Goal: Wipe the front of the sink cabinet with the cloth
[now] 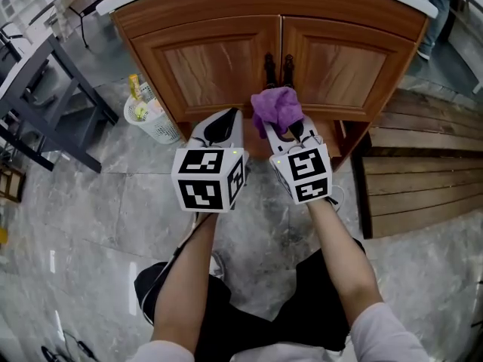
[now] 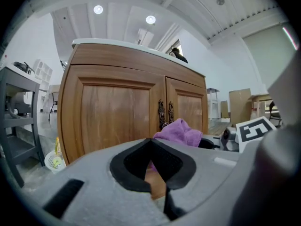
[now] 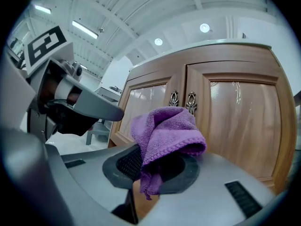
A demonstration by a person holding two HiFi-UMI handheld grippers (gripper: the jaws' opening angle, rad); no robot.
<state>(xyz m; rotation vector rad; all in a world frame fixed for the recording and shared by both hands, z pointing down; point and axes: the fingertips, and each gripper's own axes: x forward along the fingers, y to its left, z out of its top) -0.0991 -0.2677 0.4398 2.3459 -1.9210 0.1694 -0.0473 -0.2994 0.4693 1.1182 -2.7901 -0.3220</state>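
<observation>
Right gripper view: right gripper (image 3: 153,171) pinches purple cloth (image 3: 164,131).
Left gripper (image 2: 151,145): tips pressed together, empty.
Sink cabinet (image 1: 211,66): cloth near door handles (image 1: 278,70).

The head view looks steeply down from above the person onto the cabinet (image 1: 219,59) front and the floor (image 1: 90,194). Both gripper views sit low and close, tilted up at the doors (image 2: 113,121), the left one from the left, the right one from the right. All three share the handles (image 1: 277,69) and cloth (image 1: 277,108).
</observation>
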